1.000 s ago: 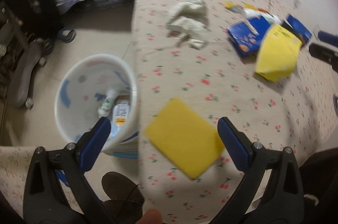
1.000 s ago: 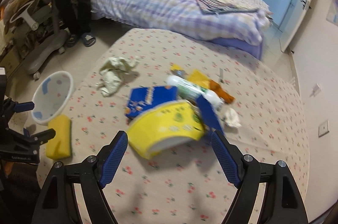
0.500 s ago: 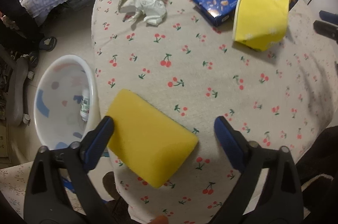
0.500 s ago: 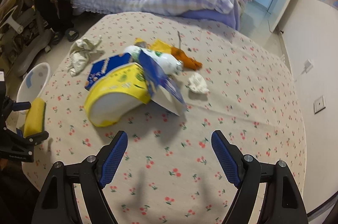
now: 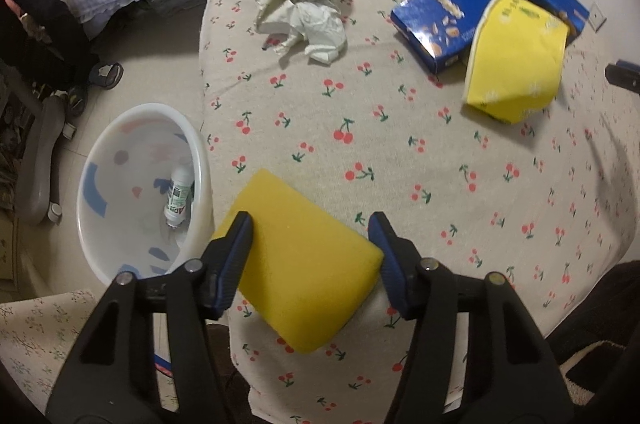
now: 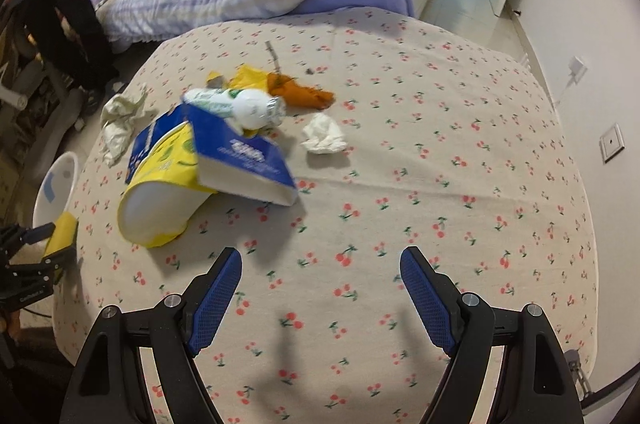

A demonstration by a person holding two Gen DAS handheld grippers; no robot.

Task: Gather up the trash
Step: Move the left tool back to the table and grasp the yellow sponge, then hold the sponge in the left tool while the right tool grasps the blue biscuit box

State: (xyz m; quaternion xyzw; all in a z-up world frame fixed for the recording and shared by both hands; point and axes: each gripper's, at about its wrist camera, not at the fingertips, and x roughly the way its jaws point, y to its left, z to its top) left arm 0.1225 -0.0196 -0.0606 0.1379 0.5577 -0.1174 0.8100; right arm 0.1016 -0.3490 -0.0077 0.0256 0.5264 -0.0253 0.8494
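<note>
At the edge of the cherry-print table (image 5: 400,152), the left gripper (image 5: 310,244) clamps a yellow sponge (image 5: 308,264) beside the white bin (image 5: 120,192) on the floor. The right gripper (image 6: 320,284) hovers with fingers spread wide, empty. Beyond lie the yellow wrapper (image 6: 160,192), blue box (image 6: 244,156) and crumpled paper (image 5: 308,12).

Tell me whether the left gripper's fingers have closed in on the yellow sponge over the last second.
Yes. The left gripper, wide open a second ago, now has both fingers against the yellow sponge, at the table edge beside the white bin.
</note>
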